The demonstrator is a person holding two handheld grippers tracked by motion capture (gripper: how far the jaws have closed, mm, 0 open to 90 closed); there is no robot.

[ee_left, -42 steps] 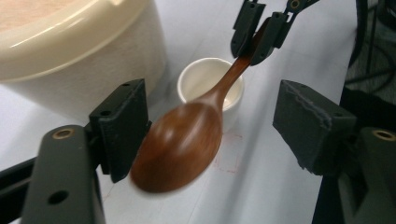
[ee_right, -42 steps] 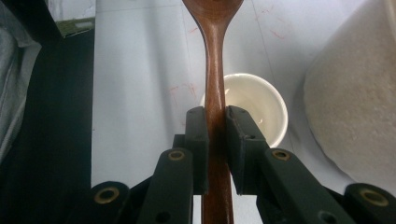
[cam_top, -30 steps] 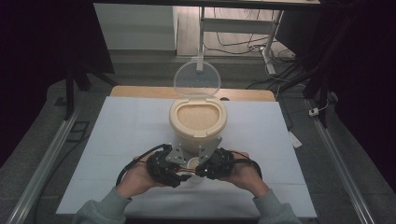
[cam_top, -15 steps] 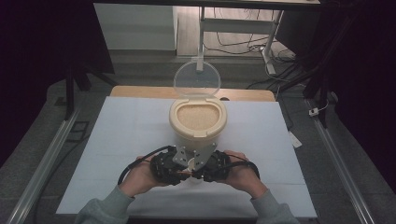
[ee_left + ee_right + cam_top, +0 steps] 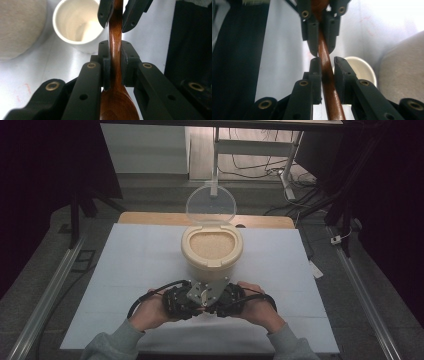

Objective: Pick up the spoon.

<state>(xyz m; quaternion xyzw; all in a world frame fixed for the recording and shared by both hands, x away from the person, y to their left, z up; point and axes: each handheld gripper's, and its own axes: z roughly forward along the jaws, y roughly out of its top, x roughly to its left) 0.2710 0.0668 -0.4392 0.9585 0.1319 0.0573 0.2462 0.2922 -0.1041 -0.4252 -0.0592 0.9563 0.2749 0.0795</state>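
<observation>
Left gripper (image 5: 113, 72) has just been closing and now clamps the brown wooden spoon (image 5: 115, 47) at its neck, while right gripper (image 5: 327, 71) has just been loosening, fingers barely off the handle, beside the small white cup (image 5: 78, 23): handover to left hand, I'd say.

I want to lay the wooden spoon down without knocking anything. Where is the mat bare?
The white mat lies bare left of the rice container, and right of it toward the mat's far edge. It is crowded in front of the container, where both grippers meet on the spoon beside the small white cup.
</observation>
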